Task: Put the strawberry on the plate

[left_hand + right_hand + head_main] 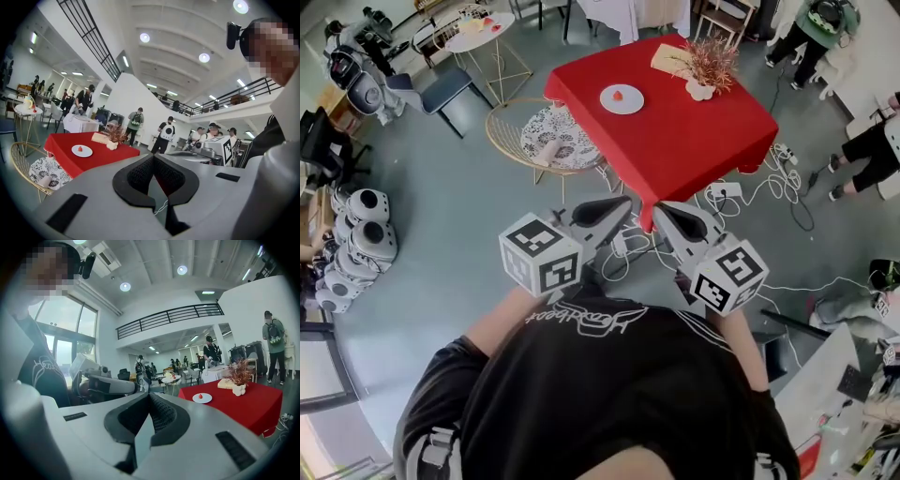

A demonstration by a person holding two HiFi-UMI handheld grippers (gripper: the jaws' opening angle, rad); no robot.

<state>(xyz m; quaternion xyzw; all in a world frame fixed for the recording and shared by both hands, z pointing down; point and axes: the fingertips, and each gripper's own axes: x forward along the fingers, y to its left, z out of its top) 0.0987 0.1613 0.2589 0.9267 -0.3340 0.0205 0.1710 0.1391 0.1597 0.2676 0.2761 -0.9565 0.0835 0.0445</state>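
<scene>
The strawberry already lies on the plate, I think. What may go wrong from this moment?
The strawberry rests loose on a shallow plate; a bump against the red table may roll it off. White cables lie on the floor beside the table, so a step there may catch them.

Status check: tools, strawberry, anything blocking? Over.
Left tool shut, empty. Right tool shut, empty; both short of the table. Strawberry sits on the plate. Cables on the floor at the table's near corner.
</scene>
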